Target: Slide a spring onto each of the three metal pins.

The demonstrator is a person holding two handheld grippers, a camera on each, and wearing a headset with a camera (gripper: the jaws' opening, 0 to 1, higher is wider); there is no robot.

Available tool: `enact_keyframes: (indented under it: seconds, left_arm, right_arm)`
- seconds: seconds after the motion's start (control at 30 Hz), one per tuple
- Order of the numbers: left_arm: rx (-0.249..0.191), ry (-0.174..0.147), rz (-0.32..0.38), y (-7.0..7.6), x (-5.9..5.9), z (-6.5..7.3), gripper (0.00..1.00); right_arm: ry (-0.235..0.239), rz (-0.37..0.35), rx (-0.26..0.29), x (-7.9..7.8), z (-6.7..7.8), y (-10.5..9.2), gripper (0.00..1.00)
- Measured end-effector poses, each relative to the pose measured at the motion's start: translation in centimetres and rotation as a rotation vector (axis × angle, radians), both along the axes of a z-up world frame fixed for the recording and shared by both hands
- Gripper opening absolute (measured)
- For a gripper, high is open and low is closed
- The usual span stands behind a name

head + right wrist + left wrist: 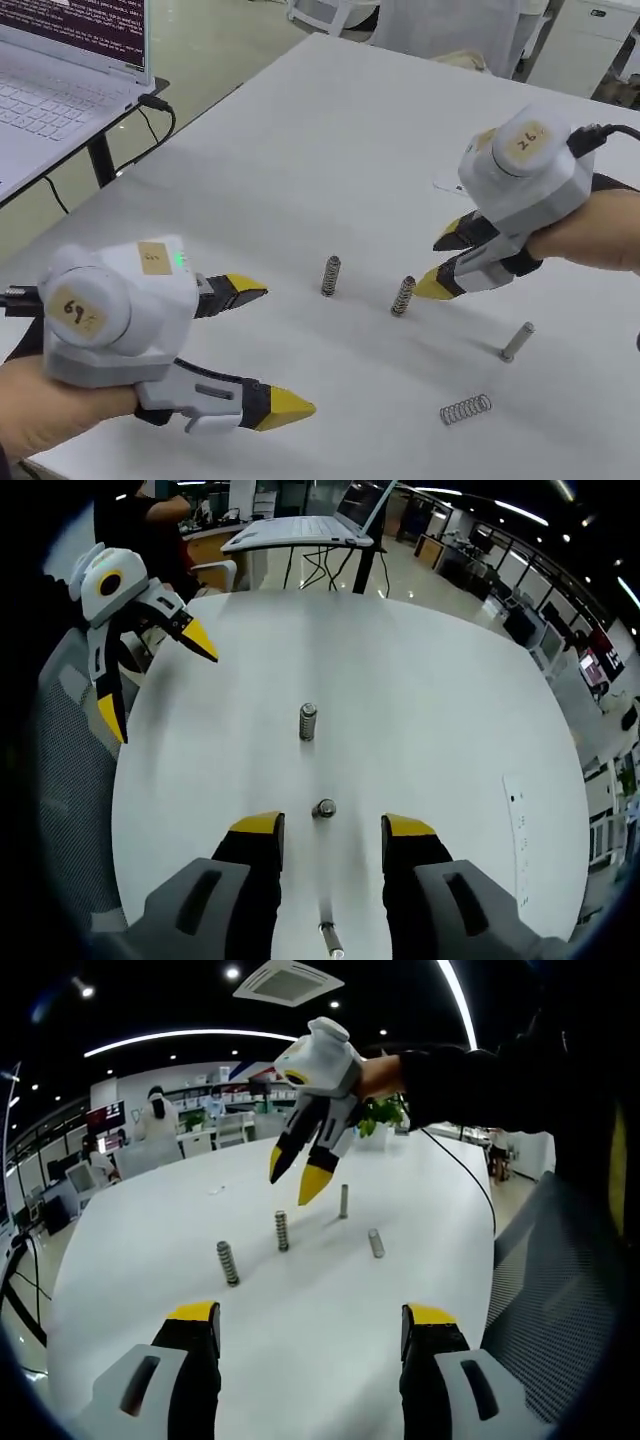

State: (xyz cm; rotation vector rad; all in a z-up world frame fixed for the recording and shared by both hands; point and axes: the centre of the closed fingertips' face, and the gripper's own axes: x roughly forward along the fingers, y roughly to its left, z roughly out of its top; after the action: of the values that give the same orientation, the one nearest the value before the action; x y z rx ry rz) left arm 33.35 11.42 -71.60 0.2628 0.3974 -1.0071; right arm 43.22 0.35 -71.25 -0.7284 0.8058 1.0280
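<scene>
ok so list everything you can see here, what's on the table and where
table: one, white, under everything
spring-fitted pins: two, grey metal, mid-table, side by side
bare pin: one, grey metal, right of those
loose spring: one, grey, lying flat nearer the person
laptop: one, pale, open, far left on a separate stand
cable: one, black, plugged into laptop
left hand-held gripper: one, white, yellow tips, open, near left
right hand-held gripper: one, same colours, open, by the pins
</scene>
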Motion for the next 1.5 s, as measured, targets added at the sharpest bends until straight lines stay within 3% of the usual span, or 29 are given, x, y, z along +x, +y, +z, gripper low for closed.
enact_keyframes:
  seconds: [0.73,1.5]
  left_arm:
    - [0.003,-0.011,-0.045,-1.5,0.3,1.2,0.69]
    - [0.038,-0.022,-0.172,-5.2,0.1,1.6,0.67]
  right_arm:
    - [-0.054,-0.079,0.12,-1.7,2.9,-1.0,0.38]
    - [-0.108,-0.169,0.189,-3.8,5.0,-3.5,0.37]
